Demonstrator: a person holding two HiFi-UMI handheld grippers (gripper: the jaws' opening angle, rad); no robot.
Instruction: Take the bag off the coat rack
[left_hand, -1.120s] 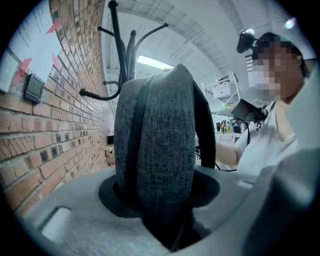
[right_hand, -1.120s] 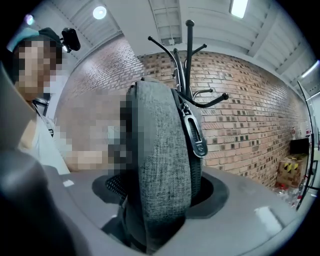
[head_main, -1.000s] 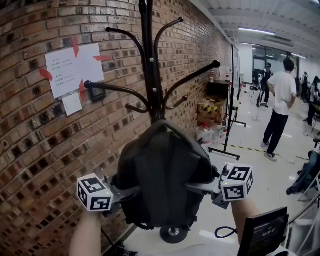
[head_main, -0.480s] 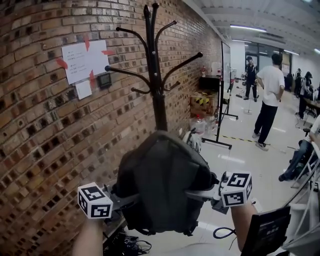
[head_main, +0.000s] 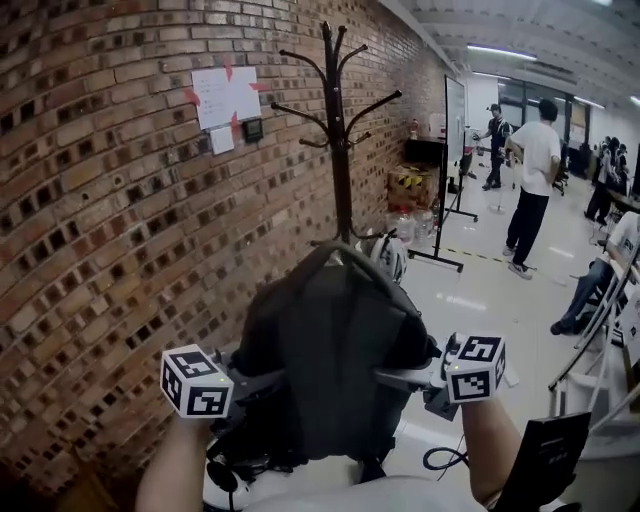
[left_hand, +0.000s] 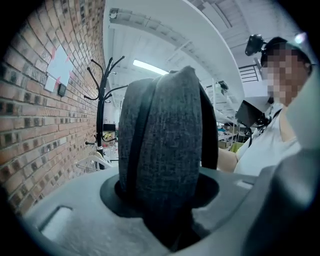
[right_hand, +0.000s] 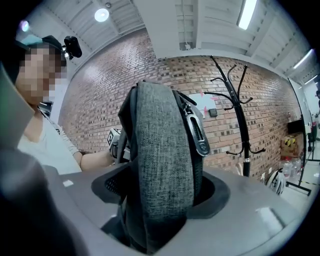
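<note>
From the head view, a dark grey bag (head_main: 330, 350) hangs upright in mid-air just in front of the person. The left tongs (head_main: 262, 383) pinch its left side and the right tongs (head_main: 398, 378) pinch its right side. The coat rack (head_main: 340, 150) stands well apart behind it, against a brick wall (head_main: 100, 250), with its hooks bare. In the left gripper view, the jaws press on a thick fold of the bag's grey fabric (left_hand: 165, 150), and the rack (left_hand: 100, 110) is small and far off by the wall. In the right gripper view, the jaws clamp the bag's padded edge (right_hand: 160, 165) beside a dark strap buckle (right_hand: 197, 132), with the rack (right_hand: 241, 115) distant at right. The lift off the hook looks complete, and the step in hand appears to be carrying the bag clear. The next move likely calls for both grips to hold evenly while a place to set it down is found. No counter is in sight.
</note>
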